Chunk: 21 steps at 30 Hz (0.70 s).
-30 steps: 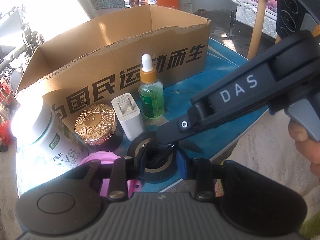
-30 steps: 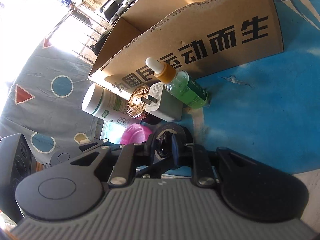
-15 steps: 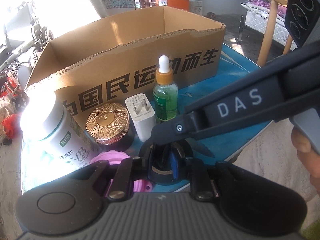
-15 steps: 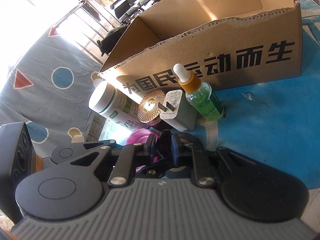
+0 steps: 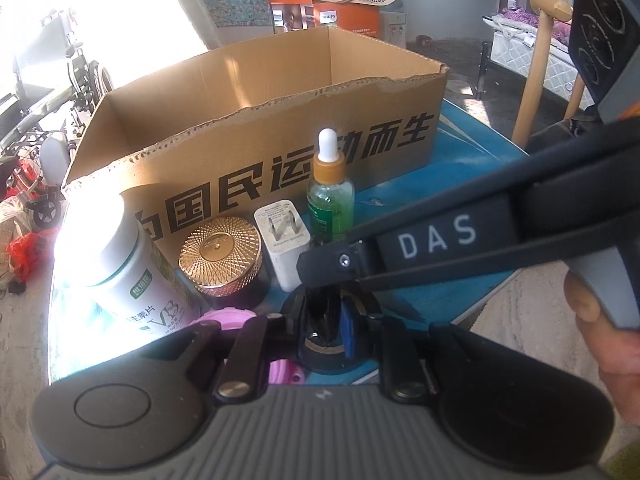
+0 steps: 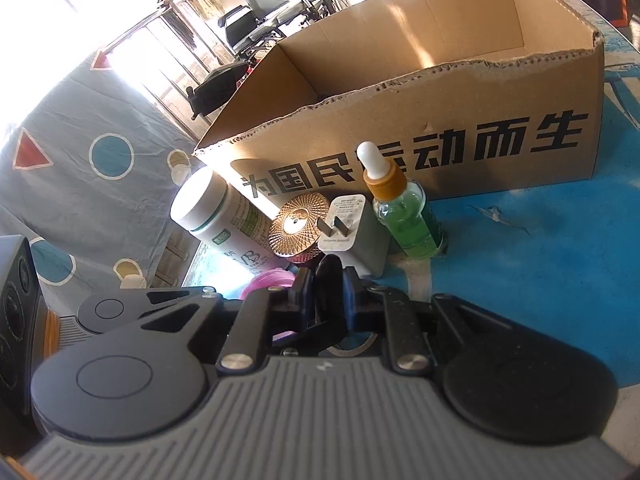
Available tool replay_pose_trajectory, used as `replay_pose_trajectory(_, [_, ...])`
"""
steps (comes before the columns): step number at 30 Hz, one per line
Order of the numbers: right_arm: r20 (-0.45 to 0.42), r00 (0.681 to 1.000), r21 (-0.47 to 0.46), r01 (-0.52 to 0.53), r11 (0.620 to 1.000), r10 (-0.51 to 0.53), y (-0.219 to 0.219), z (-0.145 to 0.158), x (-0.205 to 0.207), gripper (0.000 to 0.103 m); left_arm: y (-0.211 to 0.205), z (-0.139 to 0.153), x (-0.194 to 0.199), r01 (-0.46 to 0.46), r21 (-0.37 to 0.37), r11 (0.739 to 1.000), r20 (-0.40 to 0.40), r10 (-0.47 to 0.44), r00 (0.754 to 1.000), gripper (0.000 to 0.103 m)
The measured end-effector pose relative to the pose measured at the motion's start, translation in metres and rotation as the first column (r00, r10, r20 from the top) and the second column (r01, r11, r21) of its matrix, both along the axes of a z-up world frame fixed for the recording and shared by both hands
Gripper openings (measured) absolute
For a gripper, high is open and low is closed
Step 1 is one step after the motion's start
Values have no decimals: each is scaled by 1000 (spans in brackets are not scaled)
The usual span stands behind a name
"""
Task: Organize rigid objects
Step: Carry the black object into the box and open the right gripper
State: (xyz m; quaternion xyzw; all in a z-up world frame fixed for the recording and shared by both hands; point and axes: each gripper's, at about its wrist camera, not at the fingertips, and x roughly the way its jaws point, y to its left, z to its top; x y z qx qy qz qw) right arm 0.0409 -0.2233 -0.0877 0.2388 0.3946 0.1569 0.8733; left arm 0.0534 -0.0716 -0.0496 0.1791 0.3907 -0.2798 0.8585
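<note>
A black tape roll [image 5: 324,362] sits low on the blue table [image 5: 460,160], in front of a row of small items. My left gripper [image 5: 324,320] is shut on the roll's near wall. My right gripper [image 5: 320,276] reaches in from the right, pointing down into the roll. In the right wrist view the right gripper [image 6: 328,300] is shut on the roll's black edge [image 6: 330,276], which stands between the blue pads. The left gripper's fingers [image 6: 316,328] come in from the left beneath it. The open cardboard box [image 5: 280,152] stands behind.
In front of the box [image 6: 440,120] stand a white vitamin bottle [image 5: 132,264], a gold-lidded jar [image 5: 220,256], a white charger [image 5: 284,244] and a green dropper bottle [image 5: 330,200]. A pink object [image 5: 228,316] lies by the roll. A wooden chair [image 5: 536,60] stands at the right.
The left jaws stood apart around the roll's wall and have closed on it. The right gripper has rolled and shifted slightly, still shut on the roll.
</note>
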Motion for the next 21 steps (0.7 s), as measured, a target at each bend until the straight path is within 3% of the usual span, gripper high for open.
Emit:
replay_pose_trajectory(7, [98, 995, -35, -16, 999, 19, 1, 39, -21, 15, 4, 33, -18, 2, -30, 1000, 90, 0, 996, 18])
replay_pose_trajectory(12, [221, 973, -61, -49, 997, 62, 0, 84, -21, 15, 10, 79, -17, -13, -86, 996, 185, 29, 982, 19])
replay_pose_trajectory(17, [299, 947, -71, -102, 992, 119, -6, 125, 14, 15, 9, 117, 17, -59, -121, 991, 200, 83, 976, 19])
replay_pose_trajectory(21, [244, 954, -52, -167, 985, 174, -11, 139, 74, 15, 4, 129, 70, -119, -109, 987, 122, 132, 984, 19])
